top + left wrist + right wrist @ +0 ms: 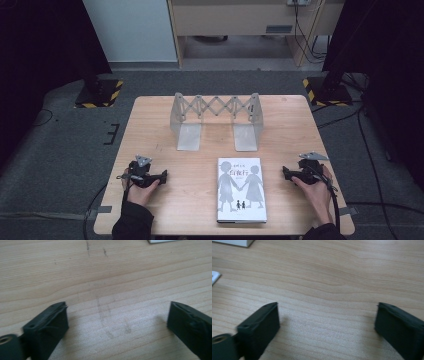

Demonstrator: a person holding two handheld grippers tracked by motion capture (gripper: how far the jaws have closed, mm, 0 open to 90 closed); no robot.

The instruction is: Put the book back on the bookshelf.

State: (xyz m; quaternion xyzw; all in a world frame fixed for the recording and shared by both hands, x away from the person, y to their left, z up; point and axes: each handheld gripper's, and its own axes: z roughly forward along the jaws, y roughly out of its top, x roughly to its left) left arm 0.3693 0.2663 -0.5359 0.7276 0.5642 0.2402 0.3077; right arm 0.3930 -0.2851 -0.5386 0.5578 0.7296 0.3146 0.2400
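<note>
Book [241, 190], white-covered with 2 grey figures, lies flat near the front edge of the tabletop [160, 125], between the left gripper [159, 178] and the right gripper [287, 173]; both rest apart from it, fingers released and empty. Beyond it stands an expandable metal bookend rack [216, 120], holding nothing. Likely best: close in from both sides, grip the book's edges evenly, stand it upright in the rack.

This looks like a lab or recording studio: a bare wooden table [150, 120] stands on grey carpet [60, 145], black stands with yellow-black hazard-striped bases [99, 94] flank it, cables [367, 150] trail across the floor, and dark curtains hang at both sides.
</note>
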